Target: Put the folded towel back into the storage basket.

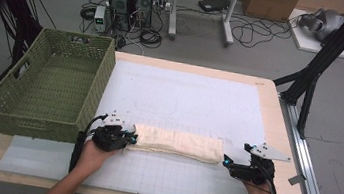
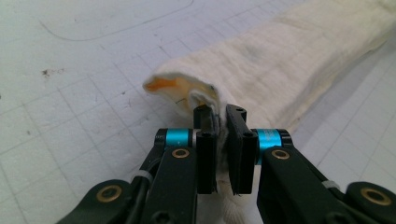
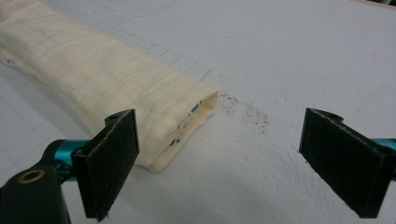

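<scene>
**Folded cloth lies crosswise between the claws**

The folded cloth (image 1: 177, 143) is stretched left to right on the desk (image 1: 278, 116). Its left end is clamped by the left claw (image 2: 223, 122). The right claw (image 3: 219, 158), jaws spread wide, is held just off the free right end.

One folded cloth (image 1: 178, 143); one green basket (image 1: 45, 85); one white mat (image 1: 184, 103); two grippers, left (image 1: 130, 138) and right (image 1: 226, 161).
</scene>
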A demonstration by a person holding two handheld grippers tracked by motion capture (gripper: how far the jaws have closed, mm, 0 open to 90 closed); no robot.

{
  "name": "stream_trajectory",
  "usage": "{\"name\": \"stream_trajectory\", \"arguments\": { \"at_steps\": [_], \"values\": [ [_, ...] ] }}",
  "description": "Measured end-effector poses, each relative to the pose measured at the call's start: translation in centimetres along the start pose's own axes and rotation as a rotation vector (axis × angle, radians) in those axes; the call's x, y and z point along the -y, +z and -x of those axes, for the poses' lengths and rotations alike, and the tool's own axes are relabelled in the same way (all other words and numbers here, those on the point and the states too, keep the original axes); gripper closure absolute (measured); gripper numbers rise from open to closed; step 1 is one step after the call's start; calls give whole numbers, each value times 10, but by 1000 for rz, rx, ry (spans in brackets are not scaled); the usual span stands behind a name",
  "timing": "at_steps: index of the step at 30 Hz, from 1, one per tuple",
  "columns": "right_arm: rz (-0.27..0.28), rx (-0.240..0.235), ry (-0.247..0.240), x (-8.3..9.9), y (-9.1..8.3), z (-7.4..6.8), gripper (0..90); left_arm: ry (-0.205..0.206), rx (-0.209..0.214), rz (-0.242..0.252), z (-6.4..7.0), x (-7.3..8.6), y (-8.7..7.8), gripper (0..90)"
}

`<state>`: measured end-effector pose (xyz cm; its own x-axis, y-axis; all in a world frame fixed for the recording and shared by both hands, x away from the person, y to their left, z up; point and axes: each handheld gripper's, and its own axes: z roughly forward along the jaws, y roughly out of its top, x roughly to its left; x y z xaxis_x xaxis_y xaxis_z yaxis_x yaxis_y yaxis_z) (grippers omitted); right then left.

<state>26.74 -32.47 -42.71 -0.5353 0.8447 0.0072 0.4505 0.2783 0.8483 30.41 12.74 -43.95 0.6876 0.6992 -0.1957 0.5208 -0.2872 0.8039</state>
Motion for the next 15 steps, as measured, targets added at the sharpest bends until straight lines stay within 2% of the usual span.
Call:
{"name": "stream_trajectory", "arguments": {
  "at_steps": [7,10,11,12,13,15],
  "values": [
    [1,-23,6,-3,4,-6,117,-9,27,28,-2,-1,-3,829],
    [-7,-33,2,-4,8,-12,206,-18,35,39,-2,-2,-4,828],
    [-7,-33,2,-4,8,-12,206,-18,37,39,-3,-2,-5,828],
    [-14,-31,17,-4,12,-14,263,-20,36,40,-3,-2,-5,827],
    [-14,-31,17,-4,12,-14,263,-20,36,39,-3,-2,-5,827],
    [-14,-34,44,-4,15,-16,344,-21,33,36,-3,-1,-4,827]
  ]
}}
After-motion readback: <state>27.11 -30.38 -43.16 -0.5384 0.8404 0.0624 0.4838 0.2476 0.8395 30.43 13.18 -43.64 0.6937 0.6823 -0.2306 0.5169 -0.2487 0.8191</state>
